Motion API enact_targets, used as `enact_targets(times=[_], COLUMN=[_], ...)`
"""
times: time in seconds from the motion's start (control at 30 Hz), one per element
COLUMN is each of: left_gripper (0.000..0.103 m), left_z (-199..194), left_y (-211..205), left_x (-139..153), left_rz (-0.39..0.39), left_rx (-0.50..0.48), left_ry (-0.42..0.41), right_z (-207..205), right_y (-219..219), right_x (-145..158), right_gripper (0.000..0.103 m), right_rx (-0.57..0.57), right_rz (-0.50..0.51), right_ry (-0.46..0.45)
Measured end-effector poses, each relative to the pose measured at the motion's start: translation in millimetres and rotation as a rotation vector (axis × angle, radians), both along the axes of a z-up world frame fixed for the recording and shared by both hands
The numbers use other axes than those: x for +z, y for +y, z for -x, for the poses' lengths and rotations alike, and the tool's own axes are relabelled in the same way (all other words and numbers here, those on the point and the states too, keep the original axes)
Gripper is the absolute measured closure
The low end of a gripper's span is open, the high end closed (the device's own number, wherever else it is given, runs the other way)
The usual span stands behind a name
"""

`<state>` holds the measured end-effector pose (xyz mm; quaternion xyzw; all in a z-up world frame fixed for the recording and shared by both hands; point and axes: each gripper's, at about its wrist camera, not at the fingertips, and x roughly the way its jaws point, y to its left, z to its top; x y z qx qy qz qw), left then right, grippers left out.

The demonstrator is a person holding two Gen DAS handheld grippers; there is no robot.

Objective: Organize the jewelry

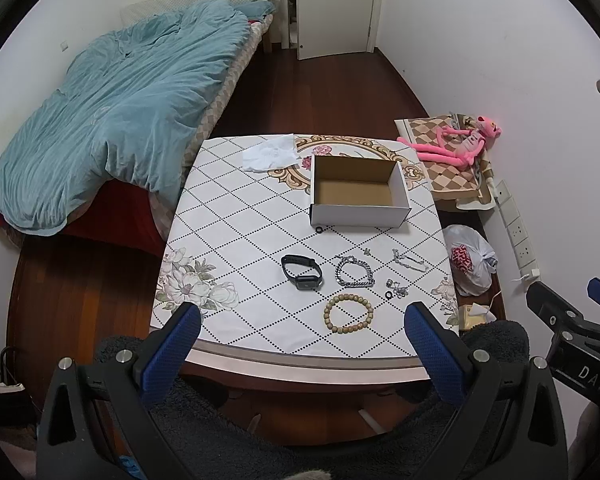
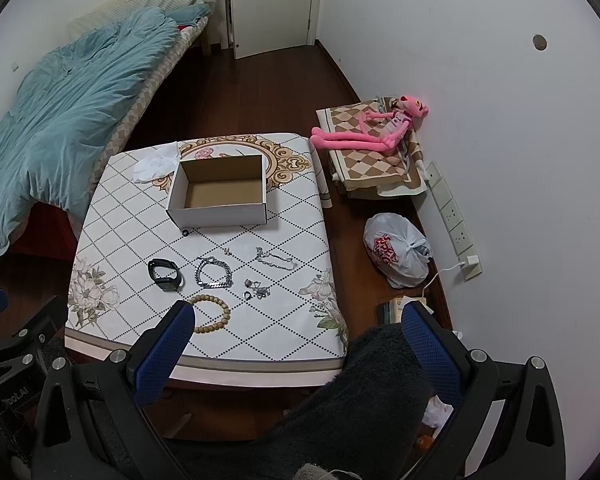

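Observation:
An empty white cardboard box sits at the far middle of the patterned table. In front of it lie a black smartwatch, a silver chain bracelet, a wooden bead bracelet, a thin silver chain, small rings and charms and a black ring by the box. My left gripper and right gripper hover open over the near table edge, holding nothing.
A crumpled white tissue lies at the table's far left. A bed with a teal duvet is on the left. A pink plush toy, a tied plastic bag and a power strip sit along the right wall.

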<state>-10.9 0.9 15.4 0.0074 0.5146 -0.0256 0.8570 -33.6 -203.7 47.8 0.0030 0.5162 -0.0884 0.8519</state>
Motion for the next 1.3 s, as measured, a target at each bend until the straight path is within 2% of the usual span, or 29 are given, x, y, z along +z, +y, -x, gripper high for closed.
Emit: enact_targets(times=[0.27, 0.33, 0.4, 0.47, 0.6, 0.8, 0.97, 1.07, 1.23, 1.3], left_gripper=[0.000, 0.000, 0.000, 0.000, 0.000, 0.000, 0.000, 0.000, 0.000, 0.000], left_z=[0, -9, -18, -34, -56, -77, -88, -92, -99, -102], left_y=[1, 3, 7, 13, 25, 37, 39, 42, 42, 40], left_x=[-1, -7, -17, -39, -90, -163, -195, -207, -219, -220], left_rz=[-0.004, -0.029, -0.047, -0.092, -0.153, -0.186, -0.221, -0.229, -0.212, -0.202], left_rx=[0.007, 0.026, 0.044, 0.077, 0.116, 0.136, 0.134, 0.129, 0.114, 0.106], left_ry=[-0.006, -0.007, -0.005, 0.013, 0.087, 0.233, 0.282, 0.306, 0.330, 0.328], right_z=[-5, -10, -17, -29, -54, -92, -106, -109, -105, -103], right_y=[-3, -4, -4, -3, 8, 36, 57, 64, 74, 76], right_x=[3, -1, -12, -32, -90, -204, -270, -291, -290, -289], right_gripper=[0.000, 0.000, 0.000, 0.000, 0.001, 0.019, 0.033, 0.042, 0.049, 0.061], right_rx=[0.001, 0.001, 0.003, 0.008, 0.043, 0.091, 0.103, 0.112, 0.152, 0.173], right_rz=[-0.012, -0.015, -0.017, -0.028, -0.059, -0.121, -0.138, -0.128, -0.092, -0.088], right_ry=[-0.002, -0.001, 0.014, 0.039, 0.120, 0.301, 0.410, 0.440, 0.408, 0.388])
